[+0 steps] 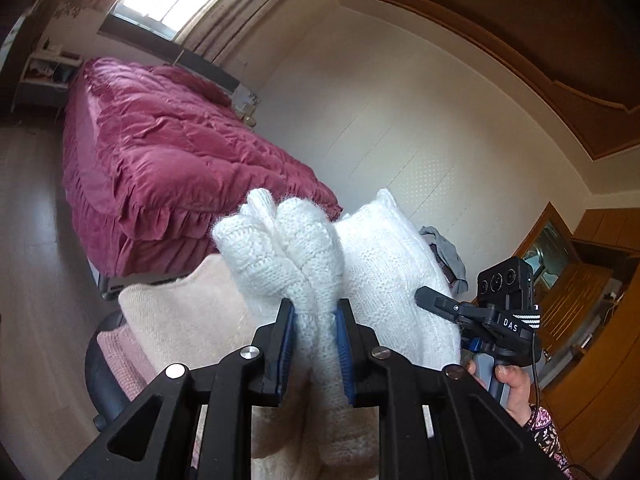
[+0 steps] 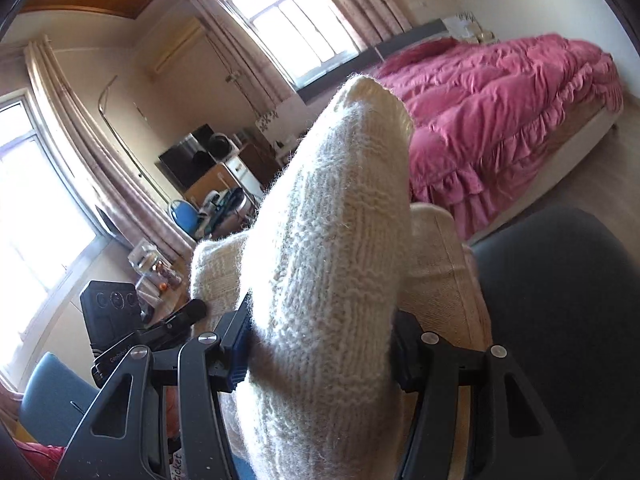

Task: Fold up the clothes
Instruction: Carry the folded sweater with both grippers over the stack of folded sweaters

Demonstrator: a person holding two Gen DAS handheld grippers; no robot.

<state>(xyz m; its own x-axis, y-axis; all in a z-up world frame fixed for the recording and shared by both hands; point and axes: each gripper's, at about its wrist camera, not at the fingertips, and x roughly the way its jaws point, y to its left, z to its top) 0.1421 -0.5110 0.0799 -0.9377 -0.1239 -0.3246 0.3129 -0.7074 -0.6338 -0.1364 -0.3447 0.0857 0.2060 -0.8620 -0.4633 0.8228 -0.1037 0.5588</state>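
The left gripper (image 1: 316,320) squeezes a bunched fold of the white knit sweater (image 1: 288,248) low in the middle of its frame. The right gripper (image 2: 320,344) pinches a thick roll of that sweater, its jaws partly apart around it. Behind, a pink sweater (image 1: 180,312) lies on a dark chair (image 2: 560,300). A red bed (image 1: 160,140) fills the upper left.

Left wrist view close behind its gripper (image 1: 316,316), facing the bed (image 1: 168,152), right wrist view close behind a white sweater (image 2: 328,260), both sharing the bed (tilted opposite ways) and sweater
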